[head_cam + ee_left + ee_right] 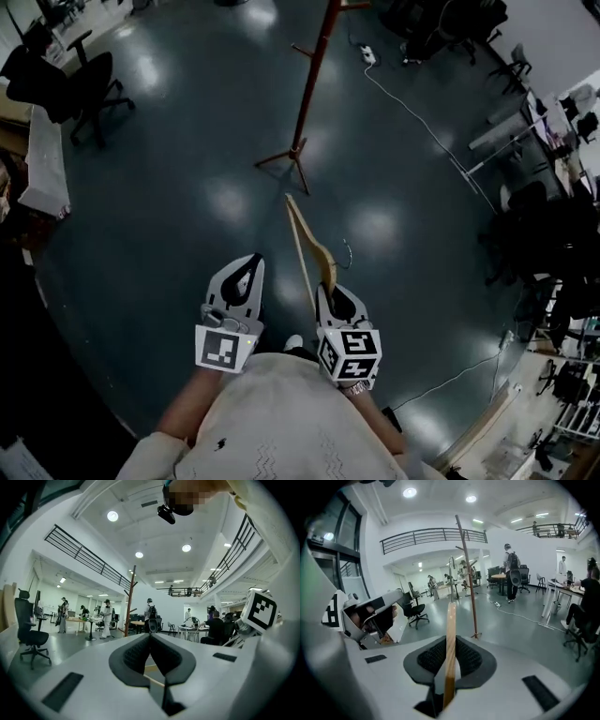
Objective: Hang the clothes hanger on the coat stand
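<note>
A wooden clothes hanger [307,244] sticks forward from my right gripper [330,289], which is shut on it; its metal hook [347,253] curls to the right. In the right gripper view the hanger [450,644] stands edge-on between the jaws of the right gripper [449,658]. The brown coat stand [307,89] rises from its tripod feet on the dark floor ahead, also seen as a thin coat stand [468,578] beyond the hanger. My left gripper [242,272] is beside the right one, shut with nothing in it. The left gripper [150,644] points toward the coat stand [130,599].
A white cable [422,122] runs across the floor to the right of the stand. Black office chairs [80,84] stand at the left and desks with chairs [553,216] at the right. Several people [107,616] stand at tables far off.
</note>
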Motion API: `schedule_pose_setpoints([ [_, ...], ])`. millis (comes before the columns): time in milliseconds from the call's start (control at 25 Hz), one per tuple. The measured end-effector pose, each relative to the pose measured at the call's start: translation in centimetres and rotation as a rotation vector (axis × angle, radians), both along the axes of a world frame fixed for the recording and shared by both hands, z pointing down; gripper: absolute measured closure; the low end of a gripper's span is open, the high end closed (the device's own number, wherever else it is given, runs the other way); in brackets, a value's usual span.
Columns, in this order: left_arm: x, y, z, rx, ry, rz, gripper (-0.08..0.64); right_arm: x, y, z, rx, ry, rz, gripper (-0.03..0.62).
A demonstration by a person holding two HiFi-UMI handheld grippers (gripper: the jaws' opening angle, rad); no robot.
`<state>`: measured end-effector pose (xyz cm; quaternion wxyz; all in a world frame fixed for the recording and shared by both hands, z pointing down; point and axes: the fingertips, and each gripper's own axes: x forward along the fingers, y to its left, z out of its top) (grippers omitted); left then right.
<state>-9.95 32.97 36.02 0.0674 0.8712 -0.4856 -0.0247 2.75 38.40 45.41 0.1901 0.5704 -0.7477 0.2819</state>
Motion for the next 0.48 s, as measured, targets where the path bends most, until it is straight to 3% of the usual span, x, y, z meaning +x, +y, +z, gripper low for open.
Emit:
schedule_pose_setpoints([
  [280,-3.8,-10.4,-2.2,0.031,0.004,0.112,0.548,-5.0,-11.5,-2.6,0.056,0.021,0.068,0.523],
  [480,-5.5,-15.3,-3.6,0.034,0.027,0.117,0.548,-6.5,-16.3,-3.6,0.047,0.048,0.065,0.523],
])
